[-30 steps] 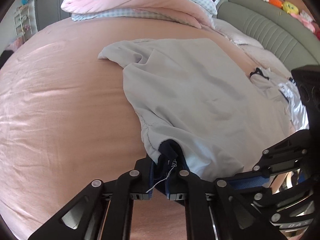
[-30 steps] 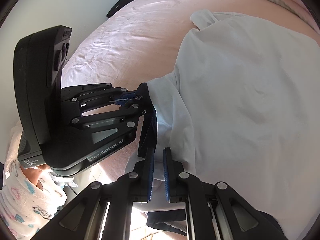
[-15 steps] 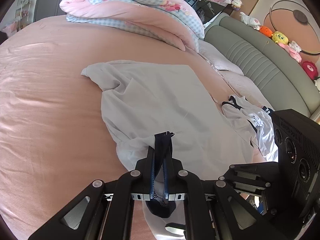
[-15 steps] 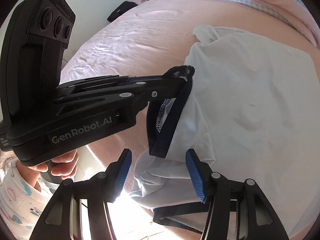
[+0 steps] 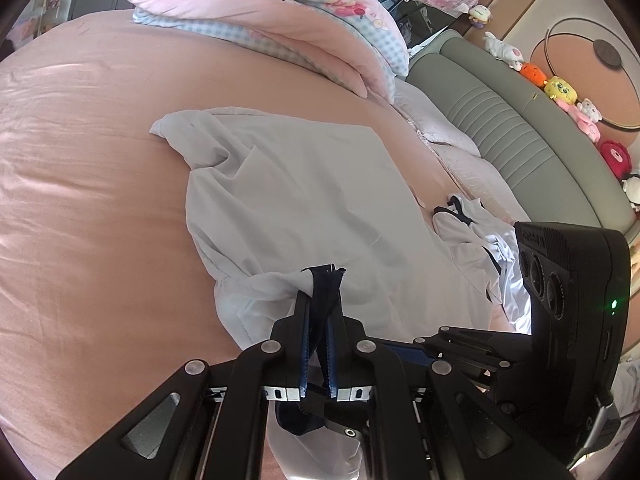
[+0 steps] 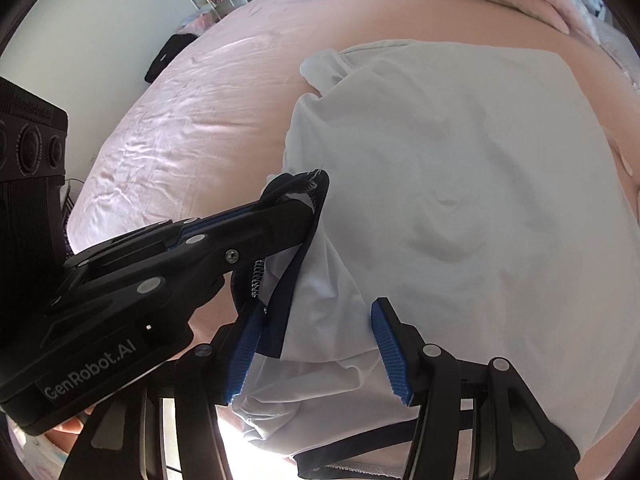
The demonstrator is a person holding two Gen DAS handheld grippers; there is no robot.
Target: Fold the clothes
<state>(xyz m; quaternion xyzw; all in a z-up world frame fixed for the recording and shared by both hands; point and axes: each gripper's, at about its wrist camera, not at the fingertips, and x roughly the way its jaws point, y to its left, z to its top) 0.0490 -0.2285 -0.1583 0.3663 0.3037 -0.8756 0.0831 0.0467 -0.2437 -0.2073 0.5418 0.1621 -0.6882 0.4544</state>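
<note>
Two grippers share one corner: our left gripper [image 5: 319, 344] pinches the navy trim [image 5: 325, 292] tight, lifting it so our right gripper [image 6: 316, 354], jaws apart and gripping nothing, can regrasp. Beyond, the white shirt [image 5: 304, 196] sprawls across the pink bed [image 5: 88, 200].

Bed [image 5: 88, 184] with pink sheet, creased, sunlit patches. White garment [image 5: 304, 200] spread flat mid-bed, near edge bunched and lifted off sheet. Folded pink-and-blue checked quilt [image 5: 280, 20] at far end. Second crumpled white garment with dark trim [image 5: 476, 232] lying near grey padded headboard [image 5: 520, 148], beside pale pillow [image 5: 460, 148].
</note>
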